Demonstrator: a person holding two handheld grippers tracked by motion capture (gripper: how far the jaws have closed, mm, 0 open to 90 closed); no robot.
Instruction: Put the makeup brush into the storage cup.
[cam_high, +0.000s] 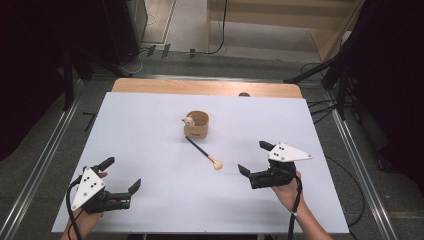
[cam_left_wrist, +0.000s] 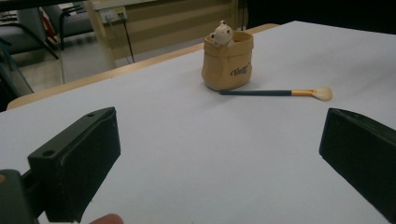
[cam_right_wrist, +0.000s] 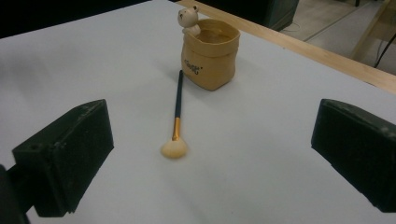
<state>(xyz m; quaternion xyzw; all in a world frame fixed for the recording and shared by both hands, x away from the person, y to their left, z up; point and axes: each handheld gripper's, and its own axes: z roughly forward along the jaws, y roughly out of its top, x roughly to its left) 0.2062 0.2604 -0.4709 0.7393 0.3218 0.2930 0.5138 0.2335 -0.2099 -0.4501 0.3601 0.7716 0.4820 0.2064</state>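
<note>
- Nearest us, the left tongs (cam_high: 121, 178) sit at the near-left corner of the tabletop (cam_high: 150, 130), jaws spread wide and holding nothing. They are close to the near edge, so a backward pull would run off the tabletop.
- The right tongs (cam_high: 255, 158) hover at the near right, also wide open and empty, with bare surface between them and the makeup brush (cam_high: 203, 152).
- The brush lies flat at mid-tabletop, its pale bristle head toward the right tongs and its dark handle tip beside the foot of the bear pen holder (cam_high: 196, 125). We judge a slim handle lying flat may slip or roll if the jaws come down off-centre.
- A push along the handle could nudge or tip the holder.
- Farther off, left, right and beyond the holder, the tabletop is open up to the wooden far edge (cam_high: 205, 87).
</note>
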